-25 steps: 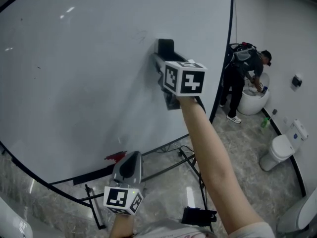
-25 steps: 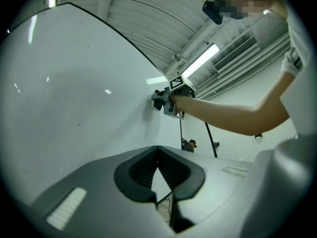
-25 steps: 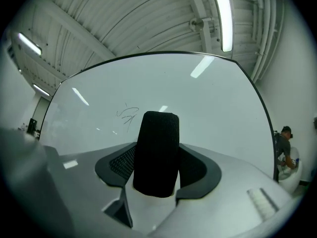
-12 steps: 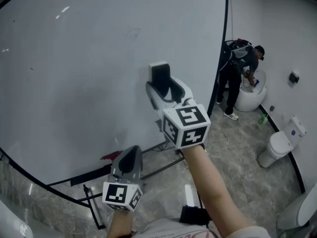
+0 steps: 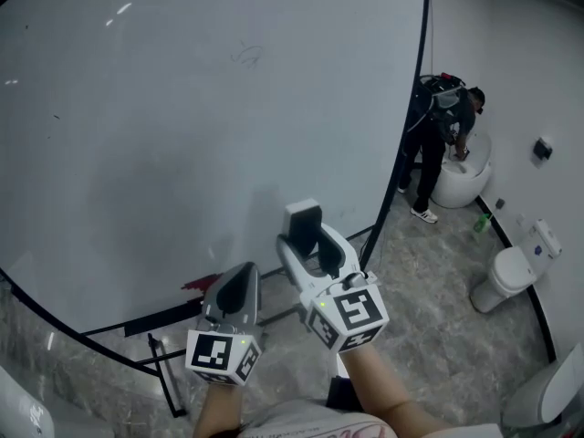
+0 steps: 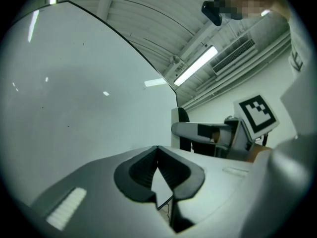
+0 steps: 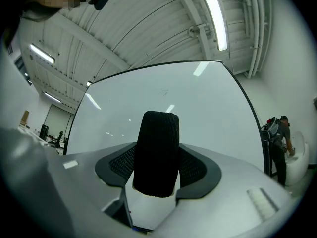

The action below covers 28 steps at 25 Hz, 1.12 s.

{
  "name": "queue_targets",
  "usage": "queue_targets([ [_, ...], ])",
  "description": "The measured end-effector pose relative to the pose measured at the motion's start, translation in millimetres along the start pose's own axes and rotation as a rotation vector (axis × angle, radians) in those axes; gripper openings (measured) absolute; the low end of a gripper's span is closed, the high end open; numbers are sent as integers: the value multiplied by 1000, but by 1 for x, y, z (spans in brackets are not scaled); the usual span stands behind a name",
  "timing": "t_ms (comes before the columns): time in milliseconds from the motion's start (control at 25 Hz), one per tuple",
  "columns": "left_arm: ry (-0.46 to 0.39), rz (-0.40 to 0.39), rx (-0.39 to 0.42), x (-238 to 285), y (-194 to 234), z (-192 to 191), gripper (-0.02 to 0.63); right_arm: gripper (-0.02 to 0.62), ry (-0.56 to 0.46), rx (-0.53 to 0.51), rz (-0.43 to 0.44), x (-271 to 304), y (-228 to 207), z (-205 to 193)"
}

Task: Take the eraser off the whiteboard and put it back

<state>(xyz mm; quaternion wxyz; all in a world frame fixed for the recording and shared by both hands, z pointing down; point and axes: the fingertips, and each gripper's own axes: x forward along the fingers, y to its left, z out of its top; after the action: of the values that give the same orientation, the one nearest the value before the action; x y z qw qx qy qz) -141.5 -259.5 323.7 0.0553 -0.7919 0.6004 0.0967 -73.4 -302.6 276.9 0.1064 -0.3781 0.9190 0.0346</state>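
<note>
Gripping the eraser (image 7: 157, 152) near the whiteboard (image 5: 182, 108), the right tool (image 5: 315, 249) shows coarse black felt in the right gripper view; the head view shows its smooth white back. Left tool (image 6: 157, 155) closed, empty.

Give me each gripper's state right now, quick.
Left gripper: shut, nothing between the jaws.
Right gripper: shut on the eraser.

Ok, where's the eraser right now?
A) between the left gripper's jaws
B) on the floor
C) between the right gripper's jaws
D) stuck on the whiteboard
C: the right gripper view shows the eraser clamped in the right gripper, away from the whiteboard; the left gripper is shut and empty.
</note>
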Motion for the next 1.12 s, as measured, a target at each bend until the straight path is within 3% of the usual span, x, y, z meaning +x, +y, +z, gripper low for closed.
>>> queue_targets([
  [240, 4, 0, 35, -2, -3, 1, 0, 249, 46, -68, 2, -24, 17, -35],
  [440, 11, 18, 26, -5, 2, 0, 0, 250, 79, -63, 18, -29, 24, -49],
  [1120, 14, 4, 31, -6, 0, 1, 0, 250, 92, -85, 3, -30, 20, -49],
])
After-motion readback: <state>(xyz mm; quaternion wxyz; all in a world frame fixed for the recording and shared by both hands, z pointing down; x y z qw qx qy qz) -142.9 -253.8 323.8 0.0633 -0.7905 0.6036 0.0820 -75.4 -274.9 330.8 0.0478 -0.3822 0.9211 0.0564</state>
